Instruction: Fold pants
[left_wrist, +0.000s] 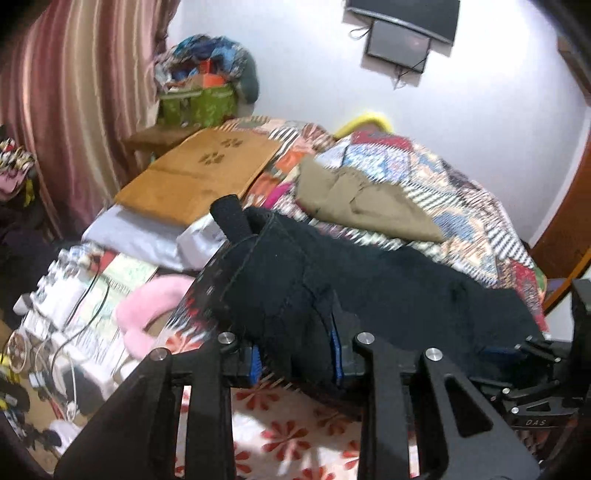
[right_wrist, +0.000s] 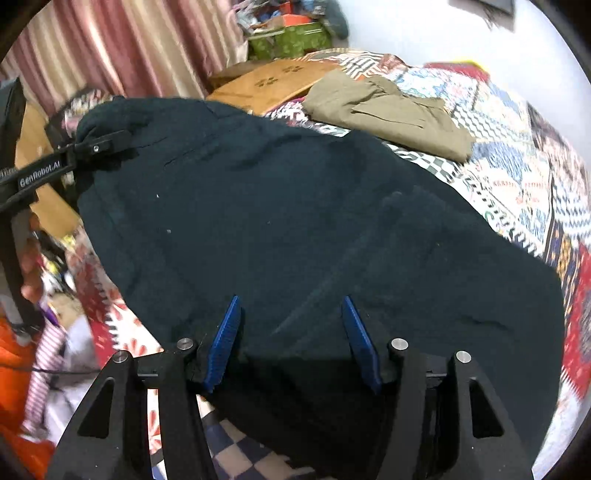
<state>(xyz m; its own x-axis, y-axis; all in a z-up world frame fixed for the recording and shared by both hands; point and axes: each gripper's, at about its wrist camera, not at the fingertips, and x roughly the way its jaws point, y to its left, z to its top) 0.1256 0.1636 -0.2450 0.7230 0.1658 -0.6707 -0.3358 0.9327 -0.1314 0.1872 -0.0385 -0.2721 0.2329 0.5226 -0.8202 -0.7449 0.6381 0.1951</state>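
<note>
In the left wrist view, the far left edge holds a striped curtain (left_wrist: 74, 92) in the upper left of the frame, with a cluttered strip of bottles and cables (left_wrist: 55, 314) below it in the lower left. Beside these lies something pink and fluffy (left_wrist: 147, 314). Above it, left of centre, a flat tan mat with paw prints (left_wrist: 199, 173) rests on the bed, and a green bag stuffed with cloth (left_wrist: 199, 103) stands in the corner behind it. In the centre, the left gripper (left_wrist: 299, 354) is pinching the dark pants (left_wrist: 369, 288): a thick bunch of the fabric is pressed between its blue pads (left_wrist: 337, 354) and drapes over the fingers, lifted off the flowered bedspread (left_wrist: 288, 439) in the lower middle. To the upper right of centre, a khaki garment (left_wrist: 362, 203) lies folded on the patchwork quilt (left_wrist: 443, 192). A dark screen (left_wrist: 402, 22) hangs on the white wall at the top right.

In the right wrist view, the left gripper (right_wrist: 99, 146) appears at the middle left, clamped on the corner of the pants (right_wrist: 295, 221), with a hand (right_wrist: 31, 258) on its handle below. The pants spread across the whole centre of the frame. At the bottom centre, the right gripper (right_wrist: 291, 343) has its blue pads (right_wrist: 223, 343) spread apart, with the near edge of the pants lying between them; whether the pads press the fabric I cannot tell. The khaki garment (right_wrist: 388, 107) sits at the upper right on the quilt (right_wrist: 517, 166).
</note>
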